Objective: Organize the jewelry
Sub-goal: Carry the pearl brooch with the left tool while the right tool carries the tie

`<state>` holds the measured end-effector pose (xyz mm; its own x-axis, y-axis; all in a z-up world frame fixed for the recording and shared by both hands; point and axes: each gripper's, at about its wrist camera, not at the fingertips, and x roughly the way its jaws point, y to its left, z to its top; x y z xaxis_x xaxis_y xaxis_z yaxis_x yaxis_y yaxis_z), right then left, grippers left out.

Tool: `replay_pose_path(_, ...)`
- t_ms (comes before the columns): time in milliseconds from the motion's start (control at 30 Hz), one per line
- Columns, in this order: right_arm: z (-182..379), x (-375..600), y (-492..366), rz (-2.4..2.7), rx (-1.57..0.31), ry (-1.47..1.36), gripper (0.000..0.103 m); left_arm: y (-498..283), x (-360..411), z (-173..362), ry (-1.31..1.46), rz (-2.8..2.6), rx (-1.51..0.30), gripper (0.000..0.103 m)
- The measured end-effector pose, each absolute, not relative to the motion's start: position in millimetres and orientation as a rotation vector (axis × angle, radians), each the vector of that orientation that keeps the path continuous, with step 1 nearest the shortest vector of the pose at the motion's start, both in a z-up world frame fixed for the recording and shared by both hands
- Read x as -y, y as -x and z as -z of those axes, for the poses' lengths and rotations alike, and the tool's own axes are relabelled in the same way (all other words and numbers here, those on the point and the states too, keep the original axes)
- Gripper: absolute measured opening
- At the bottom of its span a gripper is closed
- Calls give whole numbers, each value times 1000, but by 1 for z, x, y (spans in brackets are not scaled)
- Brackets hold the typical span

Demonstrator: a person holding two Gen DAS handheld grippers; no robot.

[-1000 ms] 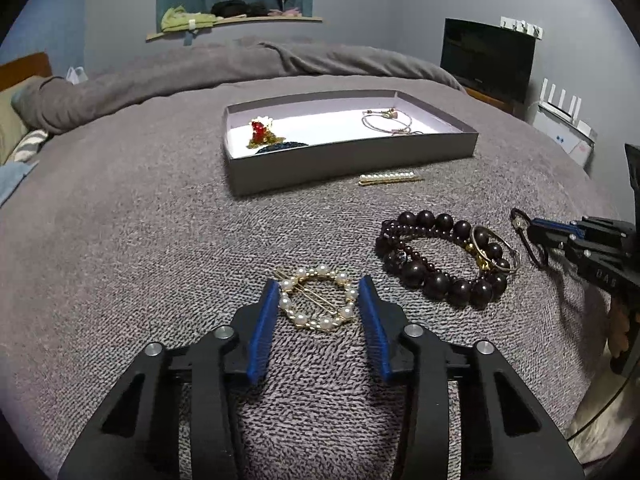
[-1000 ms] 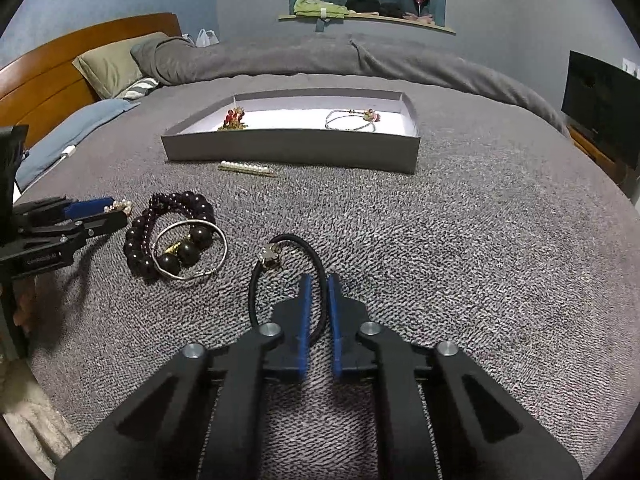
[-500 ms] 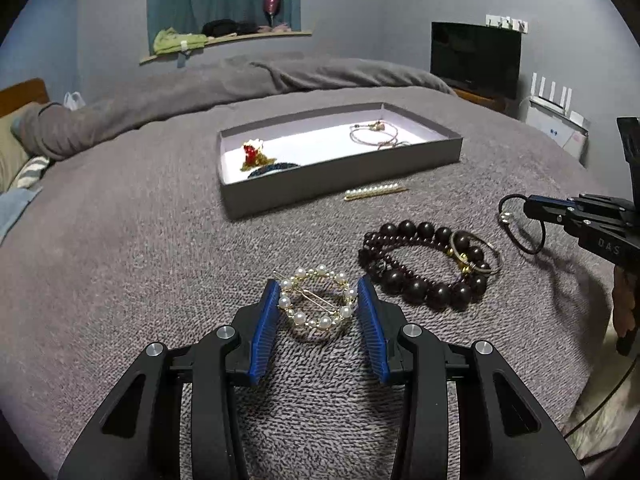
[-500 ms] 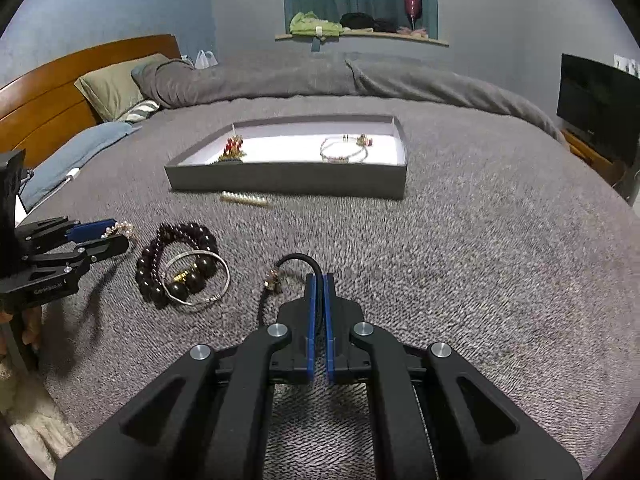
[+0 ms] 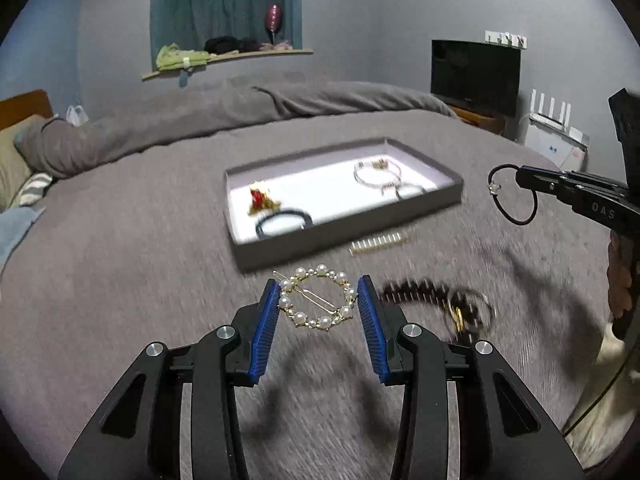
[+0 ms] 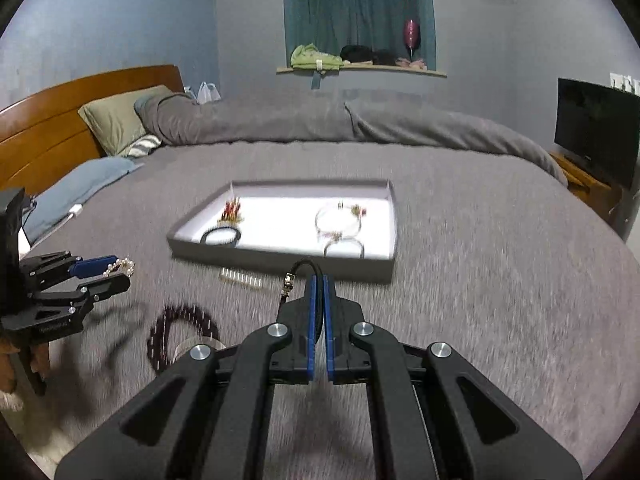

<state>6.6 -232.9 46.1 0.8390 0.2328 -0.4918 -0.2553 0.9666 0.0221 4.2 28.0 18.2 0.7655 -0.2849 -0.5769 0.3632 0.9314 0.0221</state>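
Jewelry tray [image 5: 448, 196] on grey bedspread [image 5: 120, 280]; headboard [image 6: 52, 128], TV [image 6: 596, 136].

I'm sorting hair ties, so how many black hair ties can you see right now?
2. One black hair tie hangs pinched in the right gripper above the bed. The other lies in the gray tray, at its near left corner. Blur could hide more.

Dark bead bracelet [image 5: 416, 294] motion-blurred; pearl bar clip [image 5: 378, 242] smeared

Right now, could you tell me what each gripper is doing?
Left gripper: closed on the pearl hair clip, lifted off the bed.
Right gripper: shut on the black hair tie.
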Motion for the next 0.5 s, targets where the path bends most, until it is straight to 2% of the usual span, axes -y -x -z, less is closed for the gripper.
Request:
replay_pose_path(200,-75,227,-56,-257,-468,48,3,-39,-25,-42,-166,354,-576,42)
replay_pose_path(500,-78,214,-137,-270,-496,11,4,-133,-21,-57,-155,389,-618,42)
